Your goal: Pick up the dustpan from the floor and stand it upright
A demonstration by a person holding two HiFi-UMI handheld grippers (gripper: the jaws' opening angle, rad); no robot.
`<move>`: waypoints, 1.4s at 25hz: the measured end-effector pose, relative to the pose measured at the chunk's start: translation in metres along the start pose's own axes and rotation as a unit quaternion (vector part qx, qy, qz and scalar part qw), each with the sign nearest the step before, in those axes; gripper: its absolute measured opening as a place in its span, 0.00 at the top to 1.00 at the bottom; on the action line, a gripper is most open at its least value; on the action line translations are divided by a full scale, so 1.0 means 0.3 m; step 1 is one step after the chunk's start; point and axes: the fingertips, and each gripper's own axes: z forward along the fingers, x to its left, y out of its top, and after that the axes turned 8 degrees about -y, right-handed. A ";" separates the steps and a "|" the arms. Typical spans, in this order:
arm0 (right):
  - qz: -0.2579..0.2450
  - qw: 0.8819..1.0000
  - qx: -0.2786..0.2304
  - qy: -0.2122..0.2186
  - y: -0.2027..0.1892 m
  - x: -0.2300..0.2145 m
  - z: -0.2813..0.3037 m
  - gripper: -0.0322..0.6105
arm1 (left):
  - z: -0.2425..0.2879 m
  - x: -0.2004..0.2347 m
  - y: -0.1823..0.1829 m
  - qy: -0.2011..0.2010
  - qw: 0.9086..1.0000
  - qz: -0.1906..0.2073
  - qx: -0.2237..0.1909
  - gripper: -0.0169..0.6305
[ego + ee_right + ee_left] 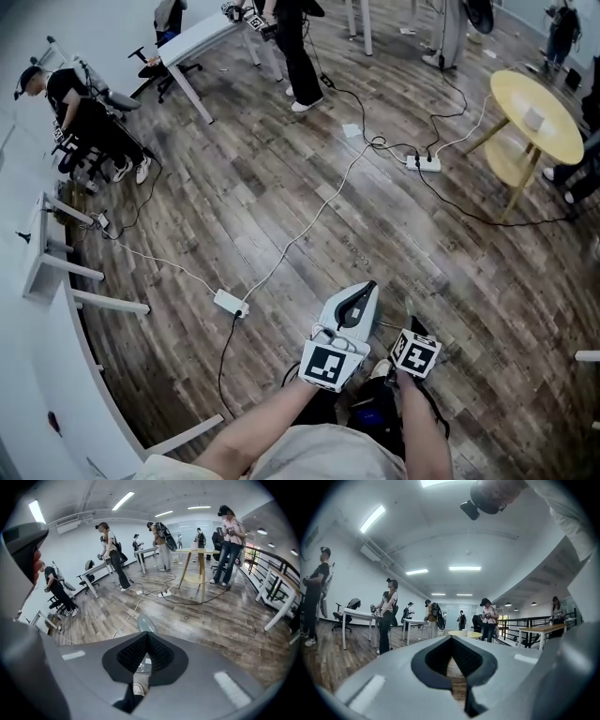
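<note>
- Dustpan handle (145,622): grey-green rounded end just past right jaw tips, seen against plank floor (211,616); rest hidden.
- Left gripper (452,638): jaws pressed together, nothing between.
- Right gripper (146,637): jaws pressed together, empty.

A dark wood-plank floor (281,187) is crossed by a white cable (309,223) running from a white power strip (230,303). A round pale-yellow wooden bench (520,94) stands far right. A white-topped bench (192,39) and a seated person (70,98) are far left.
</note>
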 end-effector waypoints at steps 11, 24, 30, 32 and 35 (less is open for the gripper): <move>-0.077 0.995 0.025 0.054 -0.035 0.195 -0.030 0.91 | -0.025 0.136 0.018 0.019 1.000 -0.001 -0.007 0.97; -0.016 0.984 0.072 0.164 -0.081 0.205 -0.005 0.91 | 0.013 0.124 -0.010 0.027 0.999 -0.005 -0.017 0.97; -0.010 0.980 0.034 0.194 0.003 0.217 -0.032 0.91 | 0.024 0.107 -0.014 0.028 1.000 -0.004 -0.010 0.97; -0.007 0.979 0.003 0.203 0.072 0.219 -0.070 0.91 | 0.031 0.098 0.004 0.023 1.000 -0.004 -0.012 0.97; -0.004 0.977 -0.068 0.201 0.205 0.197 -0.151 0.91 | 0.043 0.088 0.051 0.021 1.000 0.003 -0.023 0.97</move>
